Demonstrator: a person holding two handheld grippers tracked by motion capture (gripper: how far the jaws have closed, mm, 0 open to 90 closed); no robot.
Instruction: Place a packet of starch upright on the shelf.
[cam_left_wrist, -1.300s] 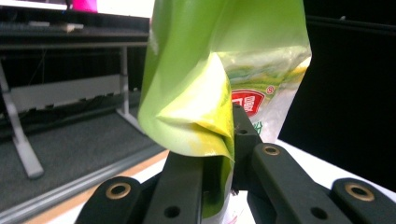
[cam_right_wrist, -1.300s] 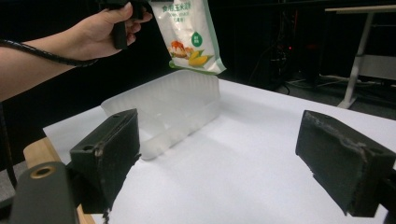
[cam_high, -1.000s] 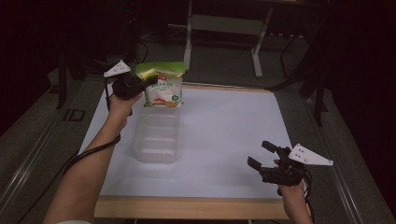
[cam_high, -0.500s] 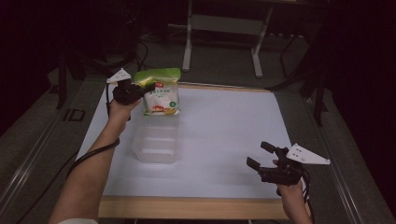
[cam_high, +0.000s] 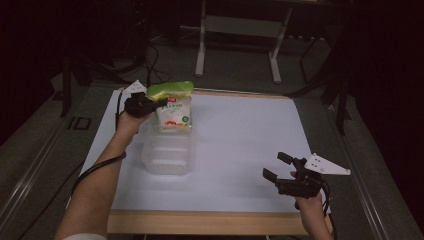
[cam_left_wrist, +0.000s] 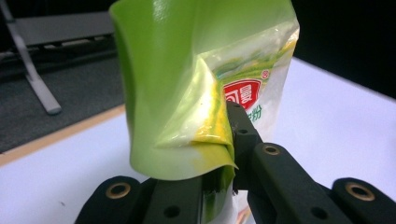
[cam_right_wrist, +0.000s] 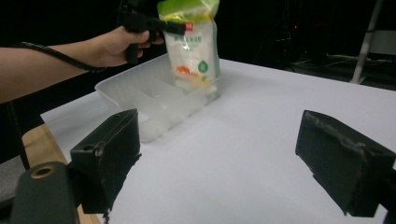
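Pouch (cam_high: 172, 107) of white powder with a green top and red label hangs upright from the left gripper (cam_high: 150, 104), whose jaws are clamped on the pouch's crumpled green upper edge. In the left gripper view the green film (cam_left_wrist: 187, 88) is folded and pinched between the black jaws, with the red label just behind it. On the high view the pouch sits at about eleven o'clock on the white table sheet (cam_high: 240, 145), over the far end of a clear plastic container (cam_high: 167, 152). In the right gripper view the pouch's (cam_right_wrist: 194, 51) bottom is down inside the far compartment of the container (cam_right_wrist: 154, 105), close against its far wall; whether it rests on the floor of the compartment I cannot tell. An inner wall divides the container into compartments, and the near part holds nothing that I can make out.

The left hand (cam_high: 131, 120) comes in from seven o'clock, its forearm lying along the left edge of the sheet, with a black cable trailing beneath it. The right gripper (cam_high: 280, 167) is at about five o'clock near the table's front edge, well apart from the container. Its jaws stand wide apart with nothing between them, and they point toward the container at ten o'clock.
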